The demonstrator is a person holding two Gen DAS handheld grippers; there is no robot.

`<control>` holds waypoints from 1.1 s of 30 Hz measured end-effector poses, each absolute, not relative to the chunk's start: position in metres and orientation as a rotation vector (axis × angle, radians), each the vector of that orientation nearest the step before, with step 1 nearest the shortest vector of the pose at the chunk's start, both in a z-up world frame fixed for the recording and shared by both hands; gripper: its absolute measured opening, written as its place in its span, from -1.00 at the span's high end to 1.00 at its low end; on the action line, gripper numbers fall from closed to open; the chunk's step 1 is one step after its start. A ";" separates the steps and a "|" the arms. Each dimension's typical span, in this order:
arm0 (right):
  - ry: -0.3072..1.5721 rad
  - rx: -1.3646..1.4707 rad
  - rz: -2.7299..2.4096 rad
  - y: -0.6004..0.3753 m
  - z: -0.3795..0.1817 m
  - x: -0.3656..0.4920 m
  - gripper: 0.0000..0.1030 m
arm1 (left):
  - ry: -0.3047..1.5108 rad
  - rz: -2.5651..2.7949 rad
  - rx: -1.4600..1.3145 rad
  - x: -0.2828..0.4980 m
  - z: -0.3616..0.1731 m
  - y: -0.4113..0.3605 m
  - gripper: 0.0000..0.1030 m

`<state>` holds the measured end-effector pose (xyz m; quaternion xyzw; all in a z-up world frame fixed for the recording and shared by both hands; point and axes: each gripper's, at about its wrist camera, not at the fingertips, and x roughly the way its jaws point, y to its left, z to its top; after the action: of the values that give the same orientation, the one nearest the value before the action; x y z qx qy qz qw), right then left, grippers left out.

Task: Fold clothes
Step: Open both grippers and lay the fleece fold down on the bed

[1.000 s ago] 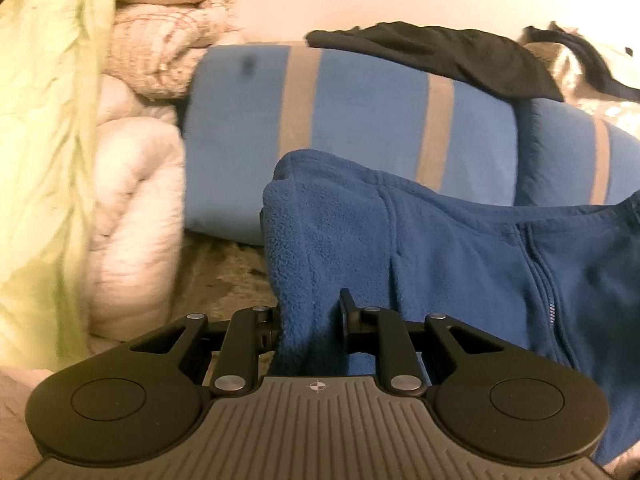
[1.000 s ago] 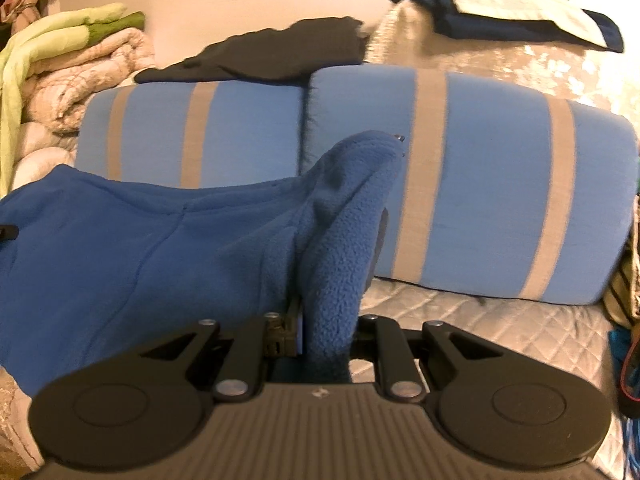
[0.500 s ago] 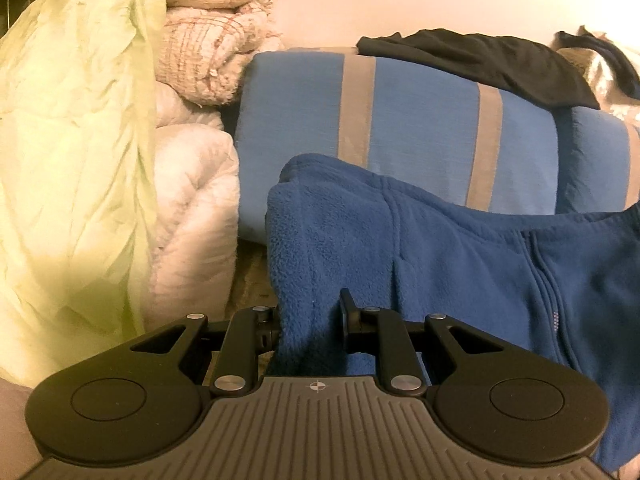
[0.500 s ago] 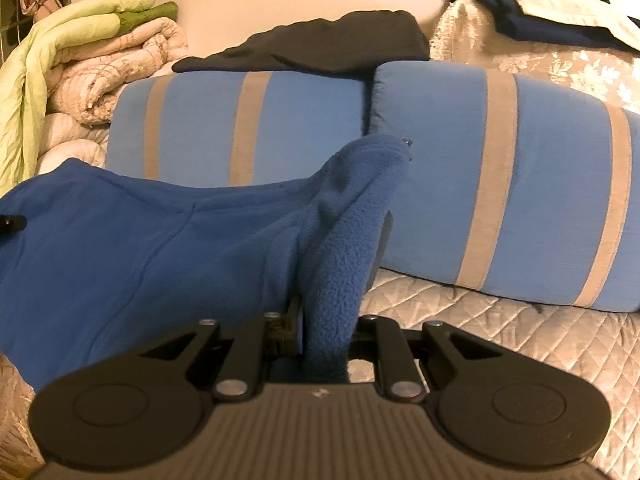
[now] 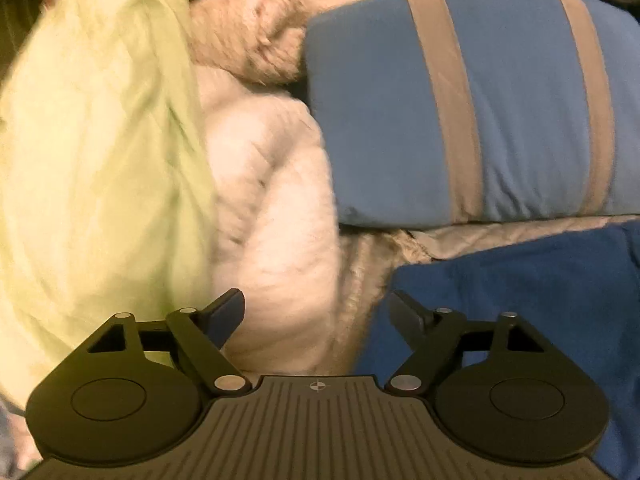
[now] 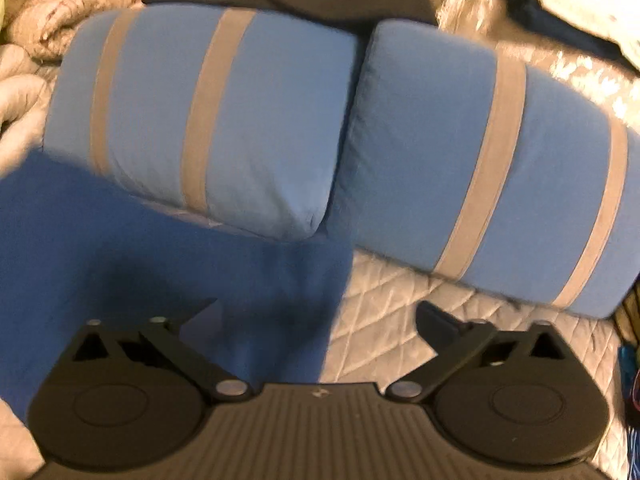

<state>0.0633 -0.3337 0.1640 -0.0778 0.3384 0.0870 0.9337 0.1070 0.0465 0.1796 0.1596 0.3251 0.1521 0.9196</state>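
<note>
1. Half a second ago both tools pinched blue fleece; now the left gripper (image 5: 316, 312) and the right gripper (image 6: 316, 316) both stand wide apart with nothing between their fingers.
2. That suggests the garment was let go and laid down, so one lay-out or fold move looks finished, though which one I cannot say.
3. The blue fleece (image 6: 168, 256) now lies low and fairly flat on the quilted bedspread (image 6: 392, 320), its far edge just below the striped pillows (image 6: 460, 152).
4. From the left wrist view it lies to the right (image 5: 532, 280), near the white duvet (image 5: 280, 216).
5. Both views are blurred, so seams, zip and fold lines probably exist but cannot be made out.
</note>
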 end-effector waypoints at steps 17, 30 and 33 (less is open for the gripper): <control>0.722 -0.242 0.224 -0.329 0.155 0.052 -0.99 | 0.773 0.163 0.184 0.087 0.173 0.068 -0.55; 0.851 -0.122 0.242 -0.368 0.130 0.052 -0.99 | 0.821 0.032 0.161 0.069 0.159 0.063 -0.55; 0.873 -0.094 0.237 -0.378 0.126 0.052 -0.99 | 0.823 0.027 0.152 0.067 0.159 0.065 -0.55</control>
<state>0.0521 -0.3782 0.1263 -0.0452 0.4214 0.1145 0.8985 0.0667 0.0647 0.1587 0.0739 0.3998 0.0132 0.9135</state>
